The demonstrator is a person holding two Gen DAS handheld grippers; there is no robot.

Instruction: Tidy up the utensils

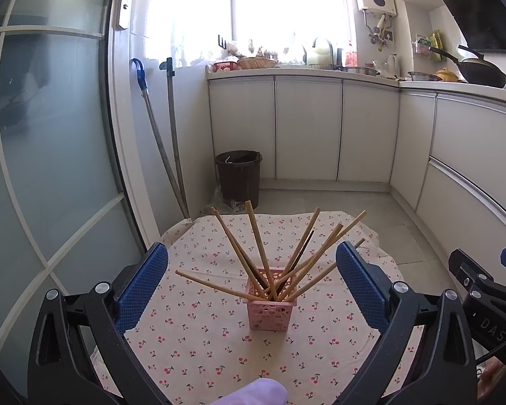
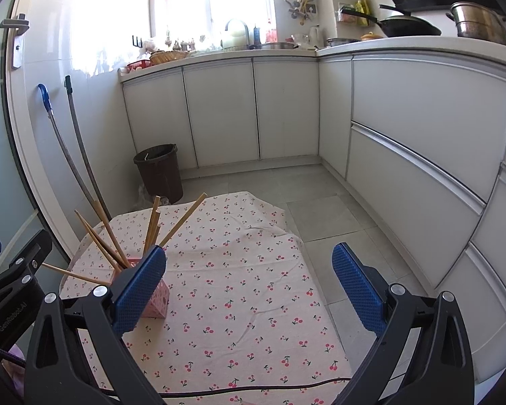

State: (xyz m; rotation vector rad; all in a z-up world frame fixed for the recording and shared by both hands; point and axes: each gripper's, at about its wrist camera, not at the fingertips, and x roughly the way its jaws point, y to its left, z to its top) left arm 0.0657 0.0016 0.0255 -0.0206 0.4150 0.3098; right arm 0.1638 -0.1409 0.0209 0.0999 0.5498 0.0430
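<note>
White kitchen cabinets (image 1: 307,131) run along the far wall and turn down the right side, well ahead of both tools, under a bright window. Grey floor tiles (image 2: 324,216) lie between the cabinets and the table. A frosted glass door (image 1: 50,135) stands to the left of the left tool. Two long handles (image 1: 167,155) lean against the wall beside that door, and a dark bin (image 1: 238,177) stands on the floor next to them, beyond the far edge of the table.

A cherry-print cloth (image 2: 239,290) covers the table (image 1: 199,344) directly below and ahead of both tools.

Left tool (image 1: 253,281): jaws set wide, blue pads (image 1: 141,287) on either side of the view, nothing between them touching either pad. Right tool (image 2: 249,285): jaws likewise set wide, holding nothing; only bare cloth lies between its pads. In the left wrist view, part of the right tool's black frame shows at the lower right edge.

A pink perforated basket (image 1: 270,303) stands upright on the cloth, centred ahead of the left tool and between its pads without contact. Seen from the right tool, the basket (image 2: 158,300) sits to the left, partly hidden behind that tool's left pad.

Wooden chopsticks (image 1: 258,246) stand in the basket, their upper ends fanned outward in several directions; one leans low toward the left. At least one darker stick (image 1: 302,253) stands among them.

A thin black cable (image 2: 219,389) crosses the near edge of the cloth below the right tool.
</note>
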